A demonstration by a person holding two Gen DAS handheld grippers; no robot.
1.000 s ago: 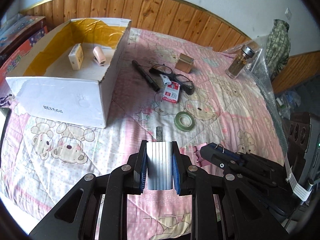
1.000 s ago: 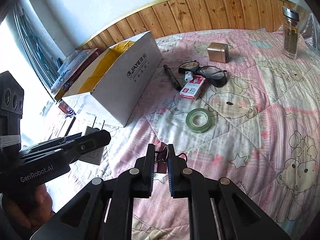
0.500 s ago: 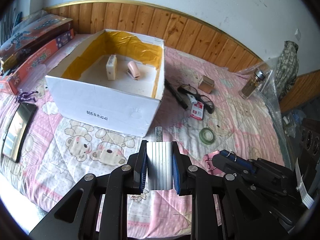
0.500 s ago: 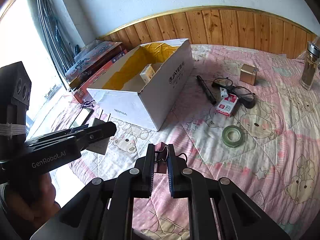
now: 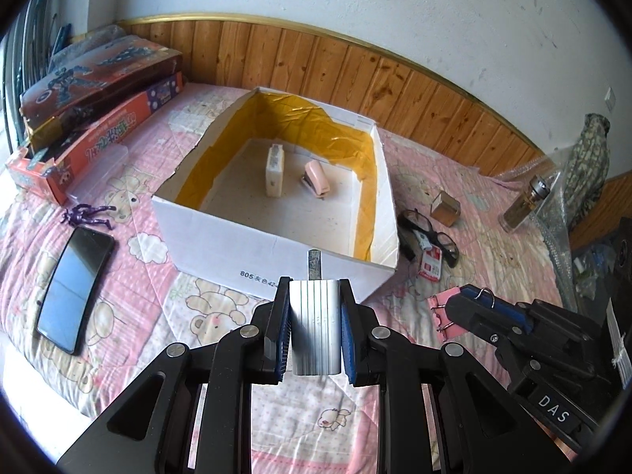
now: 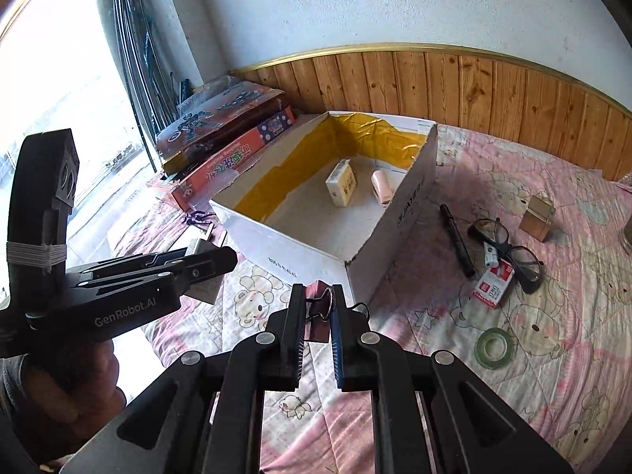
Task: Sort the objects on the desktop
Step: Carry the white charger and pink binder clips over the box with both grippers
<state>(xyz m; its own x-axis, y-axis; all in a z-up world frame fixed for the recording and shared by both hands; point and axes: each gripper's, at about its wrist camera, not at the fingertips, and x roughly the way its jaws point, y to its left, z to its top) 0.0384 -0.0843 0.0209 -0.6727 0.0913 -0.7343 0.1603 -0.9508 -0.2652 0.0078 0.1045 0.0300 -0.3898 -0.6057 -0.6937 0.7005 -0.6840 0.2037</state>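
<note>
Two light, stiff things are clamped: charger point(image 5: 315, 326) across its sides by left jaws, clip point(image 6: 318, 316) by right.

The white charger point(image 5: 315, 328) looks like ribbed, satin plastic. The box point(image 5: 272, 252) is matt white cardboard lined with glossy yellow tape. The quilt point(image 5: 130, 308) is soft printed cloth; the wall panelling point(image 5: 355, 75) is varnished wood. The phone point(image 5: 75, 288) gleams glassy black.

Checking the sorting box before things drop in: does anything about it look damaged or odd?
Yes. The cardboard box has a torn, ragged left wall edge, and its inside walls are lined with wrinkled yellow tape.
</note>
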